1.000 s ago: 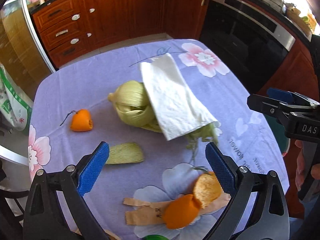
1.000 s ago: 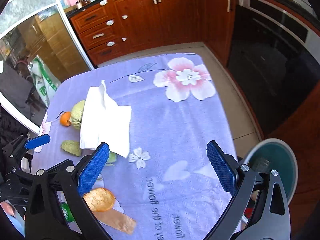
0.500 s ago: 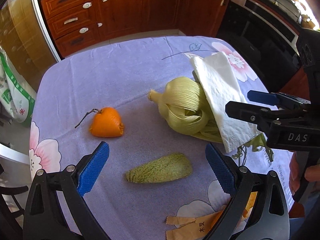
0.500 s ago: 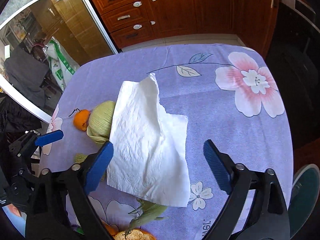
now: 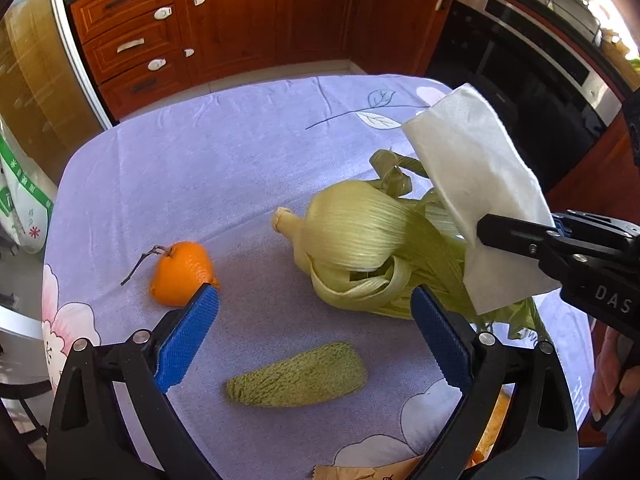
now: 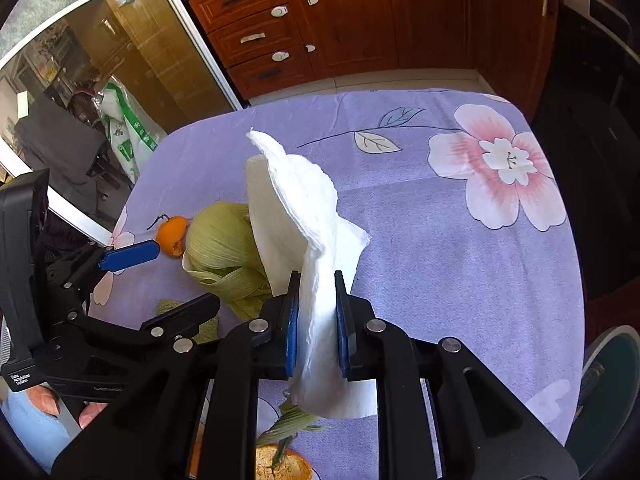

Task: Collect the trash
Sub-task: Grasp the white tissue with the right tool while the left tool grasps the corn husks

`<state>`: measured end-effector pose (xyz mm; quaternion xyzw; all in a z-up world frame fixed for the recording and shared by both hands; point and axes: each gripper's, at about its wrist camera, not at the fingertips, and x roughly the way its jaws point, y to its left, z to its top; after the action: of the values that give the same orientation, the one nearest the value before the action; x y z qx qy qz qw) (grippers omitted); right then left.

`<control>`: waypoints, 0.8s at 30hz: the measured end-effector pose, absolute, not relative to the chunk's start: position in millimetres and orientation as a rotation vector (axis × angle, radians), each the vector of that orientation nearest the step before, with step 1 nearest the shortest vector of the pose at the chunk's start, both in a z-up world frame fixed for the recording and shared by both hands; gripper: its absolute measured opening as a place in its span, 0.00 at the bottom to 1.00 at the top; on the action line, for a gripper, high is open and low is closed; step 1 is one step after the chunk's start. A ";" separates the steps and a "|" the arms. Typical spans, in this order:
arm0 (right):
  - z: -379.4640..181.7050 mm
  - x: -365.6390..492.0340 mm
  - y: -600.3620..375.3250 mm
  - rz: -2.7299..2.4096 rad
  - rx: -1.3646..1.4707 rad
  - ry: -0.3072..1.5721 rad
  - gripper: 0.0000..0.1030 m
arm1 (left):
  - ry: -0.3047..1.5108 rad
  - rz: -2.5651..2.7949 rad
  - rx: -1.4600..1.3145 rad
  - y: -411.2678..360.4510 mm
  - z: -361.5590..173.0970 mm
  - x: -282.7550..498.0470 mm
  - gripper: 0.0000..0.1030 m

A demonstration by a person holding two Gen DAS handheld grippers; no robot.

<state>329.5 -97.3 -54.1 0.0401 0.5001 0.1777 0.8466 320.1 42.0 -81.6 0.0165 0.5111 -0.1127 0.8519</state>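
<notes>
right tool (image 6: 316, 320): jaws closing in on the white paper napkin (image 6: 298, 216), both blue pads pressing the sheet, which is standing up out of the grip and folding over above the corn husk (image 6: 218, 250); a lower flap is hanging below the pads. in the left wrist view this tool (image 5: 516, 232) is reaching in from the right edge, pinching the napkin (image 5: 476, 184) near its lower part while the sheet is leaning over the husk (image 5: 368, 248).

left tool (image 5: 314, 330): jaws standing wide apart, gripping nothing, hovering above the purple flowered surface (image 5: 200, 168). its left pad is sitting just in front of the orange peel piece with stem (image 5: 180, 268); its right pad is overlapping the near edge of the husk. the green rind strip (image 5: 298, 374) is lying flat on the surface between the two pads, slightly nearer the camera.

other items: more orange peel (image 6: 280, 462) with husk strands is lying at the near edge of the surface, below the right tool. a teal bin (image 6: 612, 392) is standing on the floor, off the right corner of the surface.
</notes>
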 end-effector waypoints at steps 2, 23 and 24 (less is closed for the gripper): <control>-49.5 327.4 -103.2 0.368 0.091 1.042 0.14 | 1.079 -0.227 0.048 38.3 -83.1 324.1 0.94; -54.5 321.2 -137.3 0.321 0.112 1.036 0.03 | 1.089 -0.274 0.059 -9.8 -93.1 336.4 0.25; -52.0 319.8 -139.4 0.317 0.112 1.029 0.03 | 1.086 -0.265 0.059 -8.4 -90.3 335.4 0.24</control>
<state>319.8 -139.4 -52.0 0.0535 0.4898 0.1509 0.8570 335.4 -8.4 -90.3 0.0282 0.5150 -0.1259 0.8474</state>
